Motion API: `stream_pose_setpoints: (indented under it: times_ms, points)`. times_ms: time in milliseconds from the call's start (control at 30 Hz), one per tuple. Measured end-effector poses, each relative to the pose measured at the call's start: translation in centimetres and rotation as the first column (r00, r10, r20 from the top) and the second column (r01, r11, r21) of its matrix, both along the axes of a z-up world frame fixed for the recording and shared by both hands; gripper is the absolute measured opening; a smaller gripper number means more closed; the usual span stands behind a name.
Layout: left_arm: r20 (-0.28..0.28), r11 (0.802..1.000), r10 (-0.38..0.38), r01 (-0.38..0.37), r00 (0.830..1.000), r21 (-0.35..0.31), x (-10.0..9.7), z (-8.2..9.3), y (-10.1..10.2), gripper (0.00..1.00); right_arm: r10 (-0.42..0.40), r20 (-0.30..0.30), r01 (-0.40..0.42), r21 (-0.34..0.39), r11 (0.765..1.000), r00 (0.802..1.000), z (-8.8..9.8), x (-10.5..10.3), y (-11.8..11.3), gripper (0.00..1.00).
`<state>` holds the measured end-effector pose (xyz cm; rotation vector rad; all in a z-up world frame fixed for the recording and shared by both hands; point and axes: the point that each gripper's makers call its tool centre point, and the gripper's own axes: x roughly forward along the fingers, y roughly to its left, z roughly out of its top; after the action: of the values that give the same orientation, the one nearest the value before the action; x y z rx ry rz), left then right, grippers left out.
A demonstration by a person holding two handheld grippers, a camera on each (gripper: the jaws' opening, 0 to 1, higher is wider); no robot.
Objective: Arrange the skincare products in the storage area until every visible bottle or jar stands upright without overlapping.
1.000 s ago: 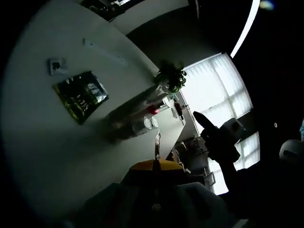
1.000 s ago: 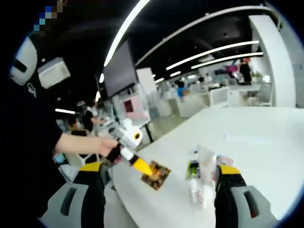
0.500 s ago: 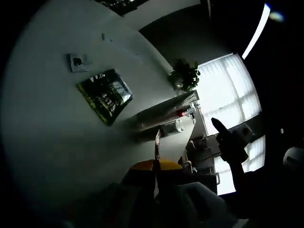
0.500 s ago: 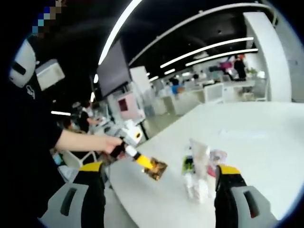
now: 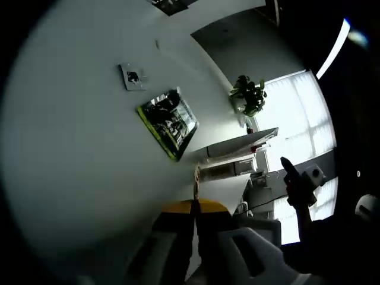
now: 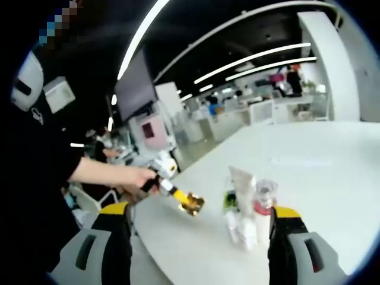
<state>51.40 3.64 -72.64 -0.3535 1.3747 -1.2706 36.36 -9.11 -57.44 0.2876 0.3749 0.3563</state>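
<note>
The right gripper (image 6: 199, 228) is hovering with its jaws spread wide apart, nothing between them. The left gripper (image 5: 195, 209) is keeping its jaws pressed together; a hand (image 6: 133, 178) is gripping it on an outstretched arm.

Right gripper view: skincare products (image 6: 246, 209) stood clustered on the desk (image 6: 332, 196), near its edge, between the right gripper's wide-set jaws. Tube (image 6: 243, 189) upright at the cluster's middle, jar (image 6: 265, 191) just right of it. Flat packet (image 6: 191, 203) lay left of the cluster, at the left gripper's (image 6: 167, 187) tip. Left gripper view: potted plant (image 5: 249, 95) at the desk's far edge, beyond the packet (image 5: 168, 122).
</note>
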Motion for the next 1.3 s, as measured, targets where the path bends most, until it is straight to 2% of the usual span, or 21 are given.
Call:
stream_pose_setpoints:
  times_ms: [167, 267, 367, 500, 700, 833, 1000, 1067, 1300]
  points:
    - [-0.011, 1.0, -0.003, 0.003, 1.0, 0.026, 0.6, -1.2, 0.0, 0.01, -0.01, -0.016, 0.009, -0.004, 1.0, 1.0, -0.6, -0.1, -0.5, 0.99]
    - [-0.028, 1.0, -0.002, 0.003, 1.0, 0.03, 1.2, -1.8, 0.0, 0.01, -0.026, -0.018, 0.025, -0.039, 0.999, 0.999, -0.8, 0.0, -1.1, 0.99]
    - [-0.04, 0.999, -0.001, 0.003, 0.999, 0.049, 1.9, -2.6, 0.2, 0.01, -0.044, -0.017, 0.043, -0.025, 0.999, 0.999, -0.8, 0.0, -1.7, 0.99]
    - [-0.057, 0.997, -0.007, 0.011, 0.998, 0.074, 2.8, -3.4, 0.2, 0.01, -0.043, -0.046, 0.041, -0.039, 0.998, 0.998, -1.6, 0.0, -1.9, 0.99]
    - [-0.076, 0.993, -0.026, 0.034, 0.997, 0.114, 3.9, -4.7, -0.1, 0.01, -0.084, -0.035, 0.083, -0.026, 0.996, 0.996, -1.6, 0.4, -2.8, 0.99]
    - [-0.087, 0.993, -0.013, 0.022, 0.996, 0.113, 4.5, -4.8, -0.1, 0.01, -0.074, -0.059, 0.072, -0.039, 0.997, 0.996, -2.2, 0.3, -2.7, 0.99]
    - [-0.097, 0.993, -0.012, 0.023, 0.995, 0.12, 4.9, -5.2, 0.2, 0.01, -0.086, -0.06, 0.085, -0.025, 0.996, 0.994, -2.5, 0.5, -2.9, 0.99]
    - [-0.105, 0.995, -0.021, 0.031, 0.994, 0.095, 4.9, -5.1, 0.2, 0.01, -0.082, -0.064, 0.08, -0.029, 0.996, 0.995, -2.6, 0.6, -2.8, 0.99]
    - [-0.116, 0.995, -0.026, 0.037, 0.993, 0.094, 5.0, -5.4, 0.4, 0.01, -0.078, -0.068, 0.076, -0.029, 0.997, 0.995, -2.6, 0.8, -2.6, 0.99]
